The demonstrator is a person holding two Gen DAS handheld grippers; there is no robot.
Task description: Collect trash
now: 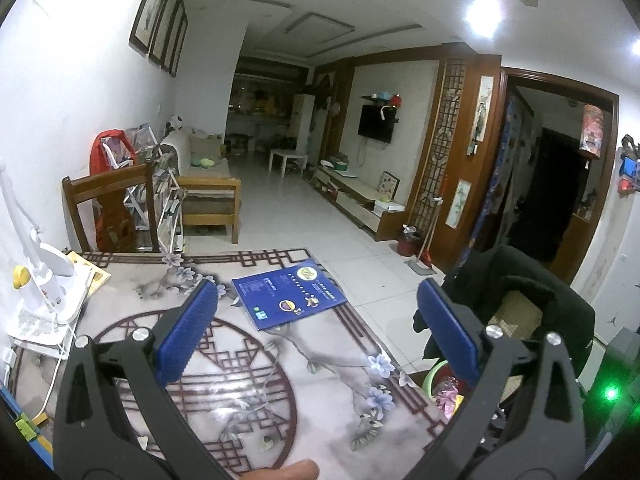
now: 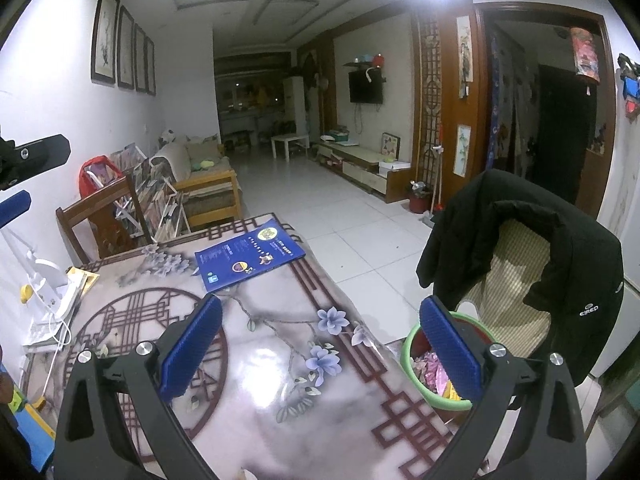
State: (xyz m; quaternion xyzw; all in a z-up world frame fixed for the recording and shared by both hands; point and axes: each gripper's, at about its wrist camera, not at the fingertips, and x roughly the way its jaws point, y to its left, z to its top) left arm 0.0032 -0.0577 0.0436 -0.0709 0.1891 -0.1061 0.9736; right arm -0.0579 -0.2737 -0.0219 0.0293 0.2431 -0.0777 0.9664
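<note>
Left wrist view: left gripper [image 1: 318,328] spread wide, blue pads empty, raised over a table [image 1: 240,380] covered in a lattice-and-flower print. Blue booklet [image 1: 289,297] flat at the far right part of the tabletop. White desk lamp [image 1: 44,280] at the left edge. Off the table's right side, low down, a green-rimmed bin [image 1: 434,378] partly hidden behind the right finger, holding pink and yellow wrappers [image 1: 448,398]. Black jacket [image 1: 520,292] draped over a chair beside it.

Right wrist view: right gripper [image 2: 320,344] likewise spread, nothing between the pads, above the same table [image 2: 260,400]. Bin [image 2: 408,354] clearer here, just beside the table's near right corner, red inside, with crumpled pink, tan and yellow wrappers [image 2: 430,368] lying in it. Booklet [image 2: 250,256] at the far end. Jacket [image 2: 576,264] over the chair back, right of the bin. Tip of the left gripper [image 2: 24,176] at the far left edge.
</note>
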